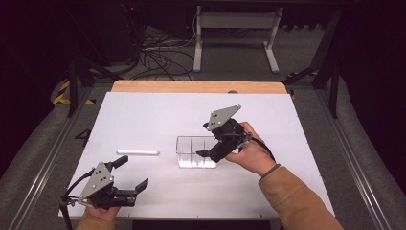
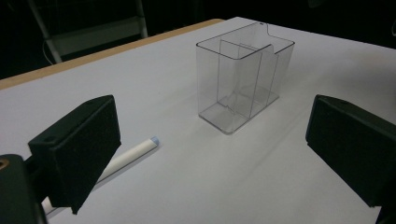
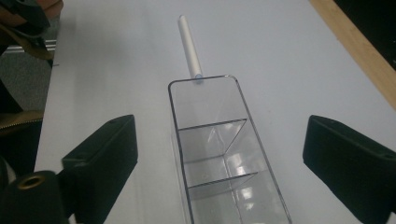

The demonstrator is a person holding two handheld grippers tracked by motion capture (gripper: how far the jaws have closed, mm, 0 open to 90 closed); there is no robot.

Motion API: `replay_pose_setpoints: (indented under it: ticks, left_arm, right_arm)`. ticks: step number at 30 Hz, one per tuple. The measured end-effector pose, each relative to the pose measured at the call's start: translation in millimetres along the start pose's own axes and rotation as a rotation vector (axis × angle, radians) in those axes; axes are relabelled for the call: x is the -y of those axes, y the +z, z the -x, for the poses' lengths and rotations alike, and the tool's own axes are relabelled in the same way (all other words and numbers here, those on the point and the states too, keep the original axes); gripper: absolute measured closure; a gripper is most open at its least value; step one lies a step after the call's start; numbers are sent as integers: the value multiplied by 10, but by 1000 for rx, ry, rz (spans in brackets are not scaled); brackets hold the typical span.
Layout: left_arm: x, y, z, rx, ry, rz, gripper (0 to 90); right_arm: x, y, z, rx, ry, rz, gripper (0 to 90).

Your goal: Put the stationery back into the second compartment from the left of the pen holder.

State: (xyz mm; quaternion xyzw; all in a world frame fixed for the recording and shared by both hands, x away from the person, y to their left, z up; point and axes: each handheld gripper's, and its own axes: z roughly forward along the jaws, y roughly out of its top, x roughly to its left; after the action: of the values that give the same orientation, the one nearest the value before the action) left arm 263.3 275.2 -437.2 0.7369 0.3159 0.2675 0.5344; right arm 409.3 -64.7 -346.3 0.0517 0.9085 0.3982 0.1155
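2 hand-held grippers are over the white desk (image 1: 143,115), each in one of the person's hands. The left hand-held gripper (image 1: 131,173) sits low at the near left edge, its jaws spread wide with nothing between them. In the left gripper view the 2 black pads stand far apart, and a white pen (image 2: 123,161) lies on the desk just beside the left pad, partly hidden behind it.

The right hand-held gripper (image 1: 205,140) is held above the right end of a clear plastic organizer (image 1: 194,149) near the middle of the desk. Its jaws are also spread; in the right gripper view they stand on either side of the organizer (image 3: 219,154) without touching it. The organizer stands upright and has 3 compartments divided by clear walls, all empty.

In the high view the pen (image 1: 138,152) lies flat to the left of the organizer, apart from it.
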Motion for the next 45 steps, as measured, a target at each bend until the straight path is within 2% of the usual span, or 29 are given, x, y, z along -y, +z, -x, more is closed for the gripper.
replay_pose_setpoints:
  ticks: [2,3,5,10,13,18,23,25,27,28,29,34,39,45]
  left_arm:
    - [-6,3,-9,1,0,2,35]
    - [-9,4,-9,2,-5,1,30]
    - [-20,7,-14,1,-5,1,28]
    - [-90,-10,-72,34,-30,6,12]
    - [-135,-32,-105,28,-24,5,6]
    - [-168,-30,-187,33,-33,4,6]
    - [-212,-11,-266,44,-31,7,6]
    - [-238,-5,-284,39,-33,2,11]
    - [-265,-1,-316,38,-17,-13,20]
    - [-275,3,-322,43,-25,-17,25]
    - [-286,4,-335,49,-18,-25,31]
    - [-320,31,-383,61,22,-52,41]
    - [-337,53,-444,82,30,-62,48]
    - [-387,81,-520,85,47,-62,51]
  right_arm:
    - [7,-38,-9,14,2,16,69]
    - [19,-81,-25,36,6,30,39]
    - [29,-108,-35,44,11,40,30]
    - [178,-294,-114,103,46,111,1]
    - [373,-420,-172,140,86,170,1]
    - [686,-540,-241,175,146,220,1]
    - [993,-579,-282,204,217,254,0]
    - [1090,-585,-300,220,234,242,0]
    - [1208,-587,-323,233,251,288,0]
    - [1266,-588,-332,233,267,310,0]
    - [1316,-588,-340,234,280,317,0]
    - [1511,-577,-385,259,307,312,0]
    - [1689,-550,-436,276,344,315,0]
    - [1897,-499,-470,307,366,304,0]
